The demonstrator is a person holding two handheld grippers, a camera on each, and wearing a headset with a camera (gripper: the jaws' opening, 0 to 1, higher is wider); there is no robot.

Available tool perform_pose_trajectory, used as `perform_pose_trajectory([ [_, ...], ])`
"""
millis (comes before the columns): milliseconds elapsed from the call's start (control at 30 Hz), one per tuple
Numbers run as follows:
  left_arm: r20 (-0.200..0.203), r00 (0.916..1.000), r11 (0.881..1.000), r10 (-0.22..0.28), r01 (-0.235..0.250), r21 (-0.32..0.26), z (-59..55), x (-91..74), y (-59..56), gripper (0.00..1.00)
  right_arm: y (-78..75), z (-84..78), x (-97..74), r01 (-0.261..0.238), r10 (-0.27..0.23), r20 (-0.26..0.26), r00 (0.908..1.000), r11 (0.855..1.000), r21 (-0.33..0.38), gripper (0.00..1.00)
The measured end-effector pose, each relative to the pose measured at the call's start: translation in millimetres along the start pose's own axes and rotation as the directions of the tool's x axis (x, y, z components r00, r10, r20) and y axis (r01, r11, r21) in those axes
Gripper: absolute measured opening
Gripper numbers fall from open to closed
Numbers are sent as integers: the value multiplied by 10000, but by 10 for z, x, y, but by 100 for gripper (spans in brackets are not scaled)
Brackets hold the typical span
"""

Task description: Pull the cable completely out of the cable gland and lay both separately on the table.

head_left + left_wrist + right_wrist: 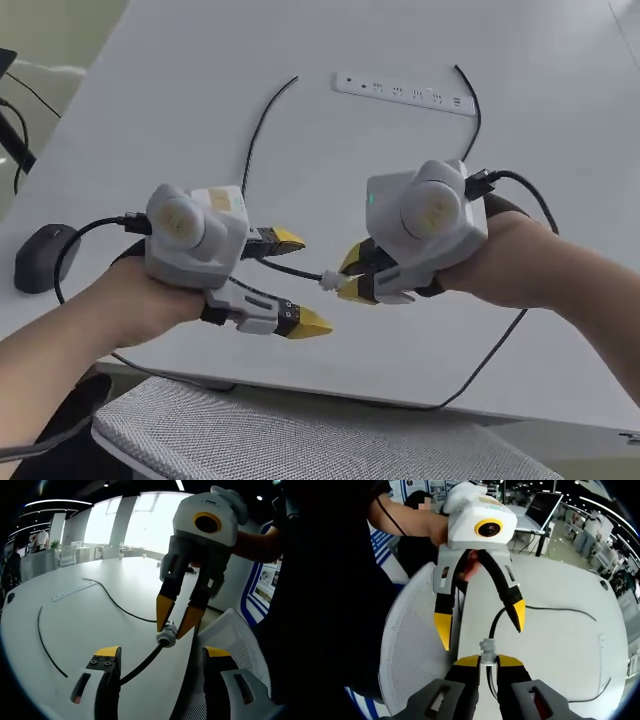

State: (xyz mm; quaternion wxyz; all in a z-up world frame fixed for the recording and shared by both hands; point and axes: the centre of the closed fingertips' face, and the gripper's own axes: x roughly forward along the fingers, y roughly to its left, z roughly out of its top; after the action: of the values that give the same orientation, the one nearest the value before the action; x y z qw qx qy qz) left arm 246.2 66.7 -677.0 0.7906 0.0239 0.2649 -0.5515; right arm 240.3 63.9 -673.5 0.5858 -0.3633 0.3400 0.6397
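Yellow-tipped, the right tongs are clamped on the white gland, which is held in the air above the near edge of the bench. The left tongs stand wide, facing them. The black cable runs out of the gland and between their jaws, untouched as far as can be judged.

The step in hand is taken to be the grip for the pull. The left tongs are best shut on the cable just beside the gland, where the run is straight. The pull is best made along the gland's axis, not across it, with the gland kept steady. A sideways tug could be expected to bind the cable in the seal. A firm pinch is needed, since the smooth sheath may slip.

Beyond the tongs the cable curves away over the bench towards a power strip. Its far end cannot be picked out with certainty. How much cable stands through the back of the gland is hidden by the right jaws, and it cannot be told whether the gland's nut is loosened.
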Motion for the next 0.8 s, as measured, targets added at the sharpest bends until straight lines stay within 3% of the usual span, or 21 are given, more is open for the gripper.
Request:
perform_pose_trajectory([
  [167,-21,9998,9998,-176,176,13,11,30,-34,62,3,9,-35,80,-78,104,9999,9999,-143,6],
  [333,230,9979,9982,-601,603,-76,119,57,-87,48,-16,5,-78,136,-131,137,9998,9992,-366,6],
  [500,482,9959,9970,-759,766,-126,200,67,-97,41,-26,-18,-97,181,-176,101,9998,9985,-524,6],
  [800,516,9946,9956,-898,909,-207,203,74,-98,29,-23,-42,-83,277,-275,42,9996,9966,-772,6],
])
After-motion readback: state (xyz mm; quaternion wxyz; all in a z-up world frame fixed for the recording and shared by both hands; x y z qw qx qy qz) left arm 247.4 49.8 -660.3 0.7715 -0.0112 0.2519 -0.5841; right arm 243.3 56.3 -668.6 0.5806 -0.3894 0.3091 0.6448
